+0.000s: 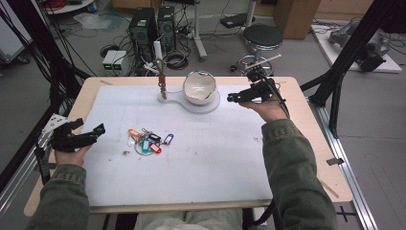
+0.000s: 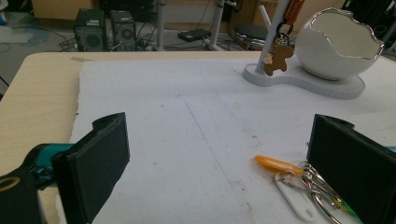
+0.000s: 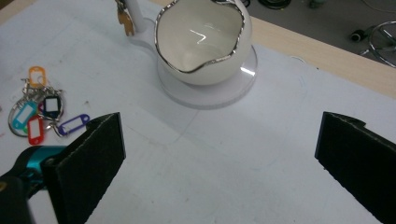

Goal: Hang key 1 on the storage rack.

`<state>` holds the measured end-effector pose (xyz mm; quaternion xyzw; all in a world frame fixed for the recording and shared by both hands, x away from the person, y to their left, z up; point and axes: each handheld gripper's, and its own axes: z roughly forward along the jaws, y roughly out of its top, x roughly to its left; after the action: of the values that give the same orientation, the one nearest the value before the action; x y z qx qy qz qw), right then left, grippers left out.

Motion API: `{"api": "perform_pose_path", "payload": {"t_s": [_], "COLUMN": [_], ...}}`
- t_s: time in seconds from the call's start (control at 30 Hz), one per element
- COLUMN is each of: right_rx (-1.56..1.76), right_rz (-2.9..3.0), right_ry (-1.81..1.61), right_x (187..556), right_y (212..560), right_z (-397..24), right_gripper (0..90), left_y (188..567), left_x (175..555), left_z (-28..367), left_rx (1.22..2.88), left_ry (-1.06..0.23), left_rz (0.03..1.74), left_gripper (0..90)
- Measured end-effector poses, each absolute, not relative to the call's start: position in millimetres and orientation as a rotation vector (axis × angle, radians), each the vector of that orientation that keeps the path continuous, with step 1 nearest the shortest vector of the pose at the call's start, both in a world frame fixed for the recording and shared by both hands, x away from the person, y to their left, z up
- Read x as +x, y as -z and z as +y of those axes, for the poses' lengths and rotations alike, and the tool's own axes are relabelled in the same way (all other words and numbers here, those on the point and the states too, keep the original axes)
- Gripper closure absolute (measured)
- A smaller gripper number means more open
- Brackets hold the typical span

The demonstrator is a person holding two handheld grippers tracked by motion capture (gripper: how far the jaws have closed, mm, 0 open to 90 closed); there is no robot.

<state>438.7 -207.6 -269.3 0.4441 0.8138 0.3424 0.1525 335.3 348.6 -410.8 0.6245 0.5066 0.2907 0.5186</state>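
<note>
1. Keys with coloured tags (image 1: 146, 142) lie on the white mat (image 1: 215, 158), to the right of the left gripper (image 1: 88, 133) and near it, not touching.
2. In the left gripper view the bunch (image 2: 303, 186) sits just beside the right jaw, partly behind it.
3. The left gripper is wide open and holds nothing.
4. The right gripper (image 1: 233, 97) is also wide open and empty, beside the egg-shaped bowl (image 1: 199, 87), well apart from the keys.
</note>
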Motion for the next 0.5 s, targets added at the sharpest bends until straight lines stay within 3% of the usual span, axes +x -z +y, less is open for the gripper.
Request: {"api": "perform_pose_path", "payload": {"t_s": [0.5], "right_rx": [1.305], "right_rz": [2.278], "right_ry": [-1.003], "right_x": [408.4], "right_y": [301.7], "right_z": [-242.6], "right_gripper": [0.8], "left_y": [410.0], "left_x": [334.3], "left_z": [347.4], "left_rx": [1.509], "left_ry": [-0.715], "left_rz": [1.212], "left_gripper": [6.3]}}
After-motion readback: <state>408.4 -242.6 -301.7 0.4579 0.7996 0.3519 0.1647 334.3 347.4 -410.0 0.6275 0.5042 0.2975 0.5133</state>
